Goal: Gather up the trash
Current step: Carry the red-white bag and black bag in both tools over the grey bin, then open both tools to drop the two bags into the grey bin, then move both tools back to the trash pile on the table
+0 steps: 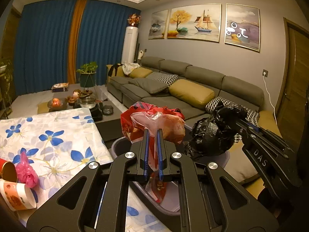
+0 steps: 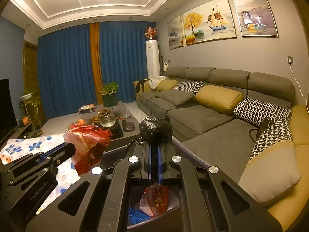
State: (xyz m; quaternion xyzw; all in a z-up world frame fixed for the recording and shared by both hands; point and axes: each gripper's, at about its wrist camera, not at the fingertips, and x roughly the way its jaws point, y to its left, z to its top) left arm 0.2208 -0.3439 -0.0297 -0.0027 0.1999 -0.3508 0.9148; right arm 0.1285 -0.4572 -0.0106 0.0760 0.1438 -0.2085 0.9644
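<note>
In the left wrist view my left gripper (image 1: 153, 130) is shut on a crumpled red and clear plastic bag (image 1: 154, 119), held over a grey bin (image 1: 119, 147). To its right, my right gripper (image 1: 239, 120) is shut on a crumpled black plastic bag (image 1: 212, 133) above the same bin. The right wrist view shows the right gripper (image 2: 154, 145) pinching the black bag (image 2: 155, 129), and the left gripper (image 2: 67, 148) with the red bag (image 2: 88, 141) at left. Inside the bin (image 2: 189, 150) lie red plastic (image 2: 156, 199) and something blue (image 2: 137, 216).
A table under a blue-flowered cloth (image 1: 58, 135) stands left of the bin, bearing a pink bag (image 1: 27, 172), a tipped paper cup (image 1: 17, 195) and a red cup (image 1: 7, 170). A grey sofa (image 1: 173, 100) runs along the right. A low table with tea ware (image 1: 81, 100) stands behind.
</note>
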